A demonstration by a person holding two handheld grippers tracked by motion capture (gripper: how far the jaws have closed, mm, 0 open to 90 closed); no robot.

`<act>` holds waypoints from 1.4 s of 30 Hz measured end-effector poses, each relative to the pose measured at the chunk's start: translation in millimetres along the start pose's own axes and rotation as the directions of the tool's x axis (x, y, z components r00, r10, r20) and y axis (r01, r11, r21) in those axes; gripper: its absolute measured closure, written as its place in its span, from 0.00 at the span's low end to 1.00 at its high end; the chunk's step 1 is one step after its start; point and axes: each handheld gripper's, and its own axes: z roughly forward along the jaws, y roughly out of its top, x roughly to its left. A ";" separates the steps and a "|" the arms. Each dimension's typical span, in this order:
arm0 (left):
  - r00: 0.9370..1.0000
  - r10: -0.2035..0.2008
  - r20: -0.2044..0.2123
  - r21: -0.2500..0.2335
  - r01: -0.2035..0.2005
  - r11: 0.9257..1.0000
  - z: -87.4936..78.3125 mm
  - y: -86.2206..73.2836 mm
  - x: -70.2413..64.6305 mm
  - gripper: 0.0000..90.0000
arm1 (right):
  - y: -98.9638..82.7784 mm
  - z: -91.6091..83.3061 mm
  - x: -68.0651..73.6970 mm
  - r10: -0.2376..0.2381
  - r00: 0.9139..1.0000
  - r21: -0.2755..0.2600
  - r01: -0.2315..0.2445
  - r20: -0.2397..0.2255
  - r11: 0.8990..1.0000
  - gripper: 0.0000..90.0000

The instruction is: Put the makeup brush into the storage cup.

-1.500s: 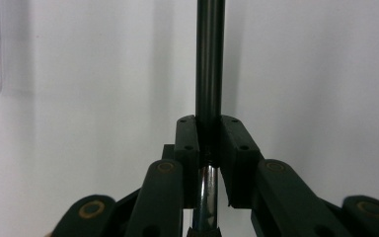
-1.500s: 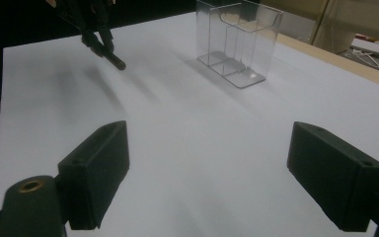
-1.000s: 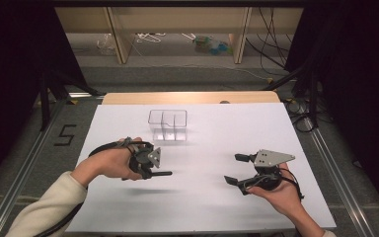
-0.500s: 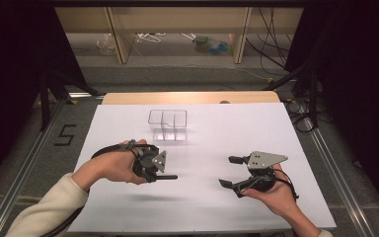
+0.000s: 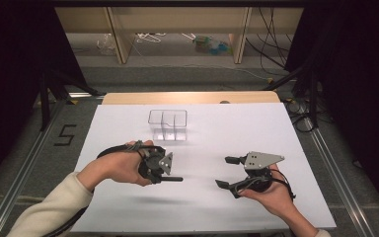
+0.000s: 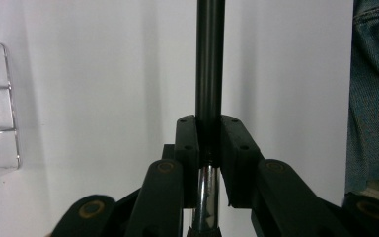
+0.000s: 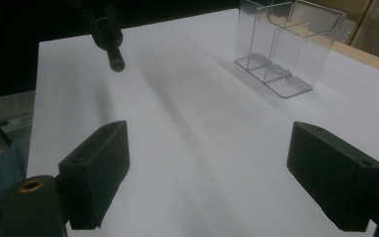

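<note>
Left claw (image 5: 176,178): black body, small grey three-cornered plate with dark screw holes on top, black cable looping back over the hand (image 5: 116,169). In the left gripper view its fingers (image 6: 186,143) are black blocks, each with two small screw holes; brass-coloured pivot pins sit in the links below them.

Right claw (image 5: 224,172): black body, larger grey three-cornered plate, black cable around the hand (image 5: 271,190).

Left arm wears a cream sleeve (image 5: 54,207). Blue denim clothing (image 6: 372,94) beside the left claw.
</note>
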 end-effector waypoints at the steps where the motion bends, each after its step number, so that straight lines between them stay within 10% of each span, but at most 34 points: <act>1: 1.000 0.005 -0.001 0.003 -0.005 1.000 -0.3 1.1 0.2 0.87 | -0.1 1.9 0.8 -0.002 1.000 -0.010 0.002 -0.002 1.000 0.19; 42: 0.990 0.141 0.017 -0.017 -0.141 0.990 7.6 72.4 -0.7 0.87 | 13.7 35.8 20.7 -0.035 0.990 -0.001 0.036 -0.134 0.999 0.37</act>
